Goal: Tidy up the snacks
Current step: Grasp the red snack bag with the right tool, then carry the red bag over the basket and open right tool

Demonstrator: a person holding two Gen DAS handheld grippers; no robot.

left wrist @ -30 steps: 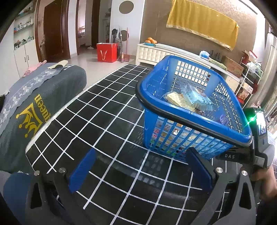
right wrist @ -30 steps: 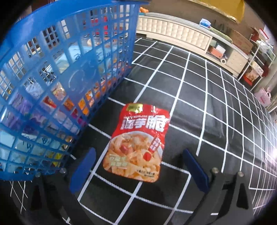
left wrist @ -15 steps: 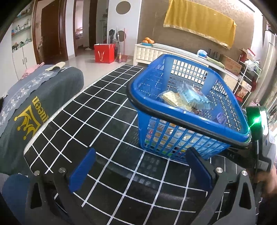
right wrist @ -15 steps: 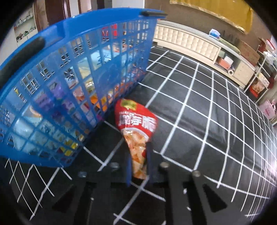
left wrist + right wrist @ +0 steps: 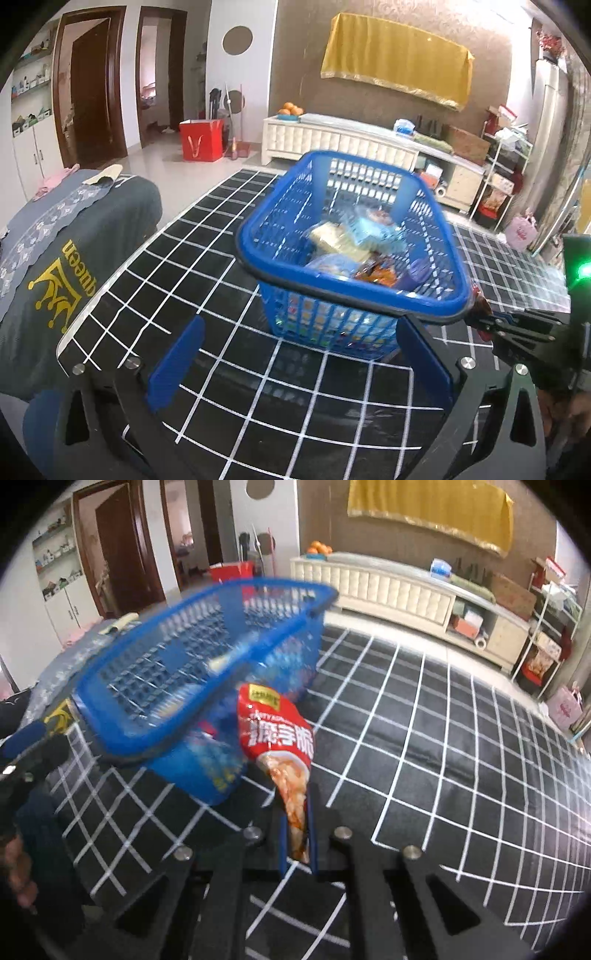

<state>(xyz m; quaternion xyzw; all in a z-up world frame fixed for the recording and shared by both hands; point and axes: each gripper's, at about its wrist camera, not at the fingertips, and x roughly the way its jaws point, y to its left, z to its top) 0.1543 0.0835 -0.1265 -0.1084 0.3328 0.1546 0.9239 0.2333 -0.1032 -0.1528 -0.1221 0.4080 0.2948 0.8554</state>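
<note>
Basket (image 5: 351,236) sits on the gridded table (image 5: 229,236), already part-filled with snacks. Right gripper (image 5: 298,834), wide open a second ago, has clamped the red pouch (image 5: 280,738) and lifted it beside the basket (pick done, drop-in next). Left gripper (image 5: 299,360) hangs spread and empty before the basket.

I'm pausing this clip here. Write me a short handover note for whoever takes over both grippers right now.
Right gripper: shut on the red snack pouch, lifted off the black grid tablecloth, beside the blue basket.
Left gripper: open, empty, facing the basket.
Done: several snack packets already lie in the basket.
Left: carry the pouch over the rim and release it inside. No other loose snacks in view.
</note>
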